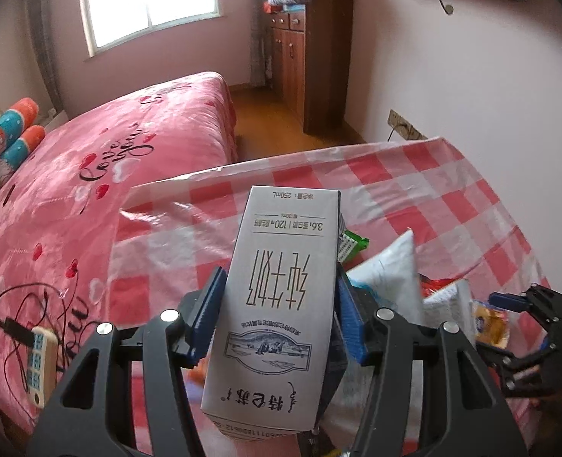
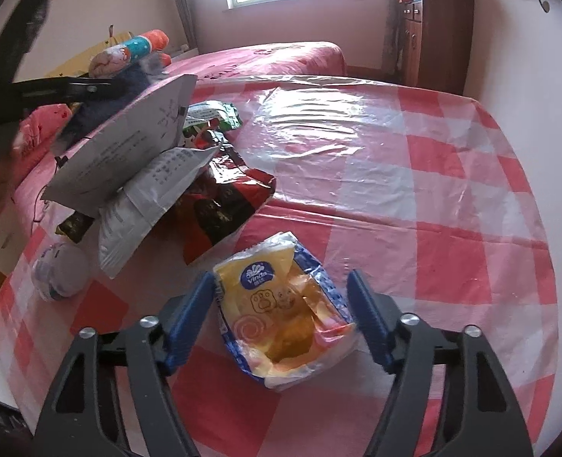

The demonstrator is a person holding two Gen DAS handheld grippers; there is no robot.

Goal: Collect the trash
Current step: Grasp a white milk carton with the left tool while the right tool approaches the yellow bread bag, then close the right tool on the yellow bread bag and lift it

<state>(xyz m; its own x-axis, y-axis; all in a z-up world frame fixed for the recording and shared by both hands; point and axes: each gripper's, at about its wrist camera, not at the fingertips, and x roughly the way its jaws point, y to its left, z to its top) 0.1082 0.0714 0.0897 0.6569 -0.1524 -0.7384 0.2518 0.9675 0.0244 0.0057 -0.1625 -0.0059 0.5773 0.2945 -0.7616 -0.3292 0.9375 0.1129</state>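
Note:
My left gripper (image 1: 277, 297) is shut on a grey milk carton (image 1: 277, 297), held upside down above the checked table (image 1: 414, 175); the carton also shows in the right wrist view (image 2: 128, 144), over the trash pile. My right gripper (image 2: 283, 312) is open, its blue fingers either side of a yellow and blue Vinda tissue wrapper (image 2: 281, 312) lying on the table (image 2: 414, 198). The right gripper shows at the right in the left wrist view (image 1: 517, 323), with the wrapper (image 1: 488, 323) by it.
On the table lie a white pouch (image 2: 147, 205), a red and black snack bag (image 2: 220, 205), a green wrapper (image 2: 216, 114) and a white ball of wrapping (image 2: 58, 270). A pink bed (image 1: 90, 190) with a remote (image 1: 41, 358) is at the left. A wooden cabinet (image 1: 311, 64) stands by the far wall.

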